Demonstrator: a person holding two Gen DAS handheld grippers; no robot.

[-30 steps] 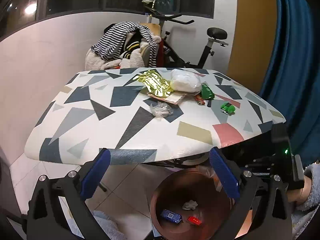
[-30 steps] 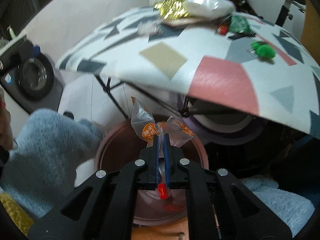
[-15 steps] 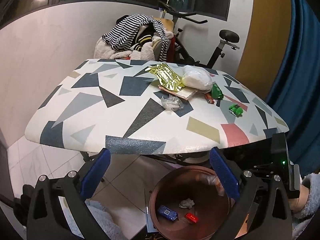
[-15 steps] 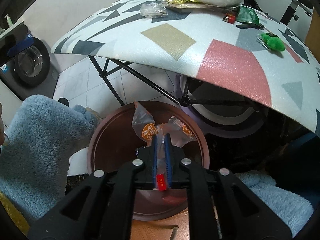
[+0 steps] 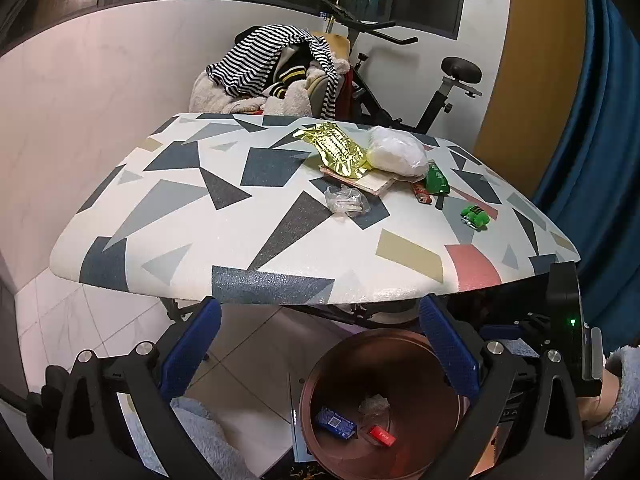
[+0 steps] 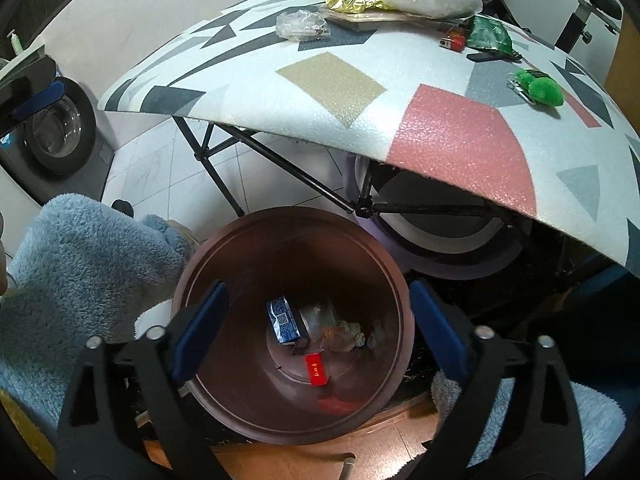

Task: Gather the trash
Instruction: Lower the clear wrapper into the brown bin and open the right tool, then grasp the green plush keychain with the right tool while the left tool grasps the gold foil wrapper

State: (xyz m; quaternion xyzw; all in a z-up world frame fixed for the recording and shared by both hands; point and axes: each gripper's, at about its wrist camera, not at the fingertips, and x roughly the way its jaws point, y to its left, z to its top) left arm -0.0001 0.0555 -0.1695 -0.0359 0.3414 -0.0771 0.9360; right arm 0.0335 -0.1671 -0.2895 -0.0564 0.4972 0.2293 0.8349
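Observation:
A brown round bin (image 6: 292, 240) stands on the floor under the table's near edge; it also shows in the left wrist view (image 5: 320, 376). In it lie a blue packet (image 6: 283, 320), a red packet (image 6: 317, 369) and a clear wrapper (image 6: 320, 318). My right gripper (image 6: 318, 320) is open and empty above the bin. My left gripper (image 5: 320, 344) is open and empty, below the table edge. On the patterned table (image 5: 180, 216) lie a clear crumpled wrapper (image 5: 346, 200), a gold foil bag (image 5: 336, 148), a white plastic bag (image 5: 396, 152) and a green wrapper (image 5: 436, 180).
A red lighter (image 5: 422, 194), a green fuzzy keyring (image 5: 474, 216) and a flat board (image 5: 368, 180) also lie on the table. A clothes-piled chair (image 5: 276, 80) and an exercise bike (image 5: 432, 92) stand behind it. Blue fleece sleeves (image 6: 80, 260) flank the bin.
My right gripper opened and let go of the clear orange-printed wrapper, which now lies in the bin. The left gripper rose a little and stayed open.

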